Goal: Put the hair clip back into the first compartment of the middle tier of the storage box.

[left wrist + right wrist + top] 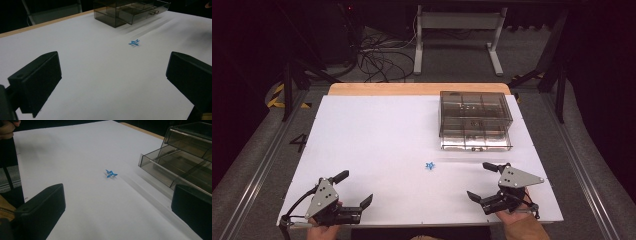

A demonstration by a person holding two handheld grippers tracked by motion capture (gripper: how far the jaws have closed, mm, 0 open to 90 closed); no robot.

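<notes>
A white-topped table [377,145] with a strip of wood along its far edge takes up the middle of the high view, its surface almost bare. In the upper right of that view sits a smoked, see-through drawer organiser [475,112] divided into small compartments, its lower drawer [475,141] pulled out toward the person; something small lies in the compartments, too small to name. At the lower left of the frame the left gripper [356,189] rests near the table's near edge with its jaws spread wide and nothing between them, and at the lower right the right gripper [486,181] sits the same way, jaws spread and empty, just in front of the organiser's open drawer. Between the two, a little right of centre and just below the drawer, lies a tiny blue spiky piece [430,165], apart from everything else; the left gripper view shows it in the upper middle of the frame [134,42], and the right gripper view shows it at mid-frame [111,174], looking like a small jack with thin prongs. It looks to be hard plastic, very light and stiff, liable to skitter or flick away if nudged from one side. Closing both jaws squarely across its central body, low to the table, seems the safest hold, since the prongs offer little flat surface.
</notes>
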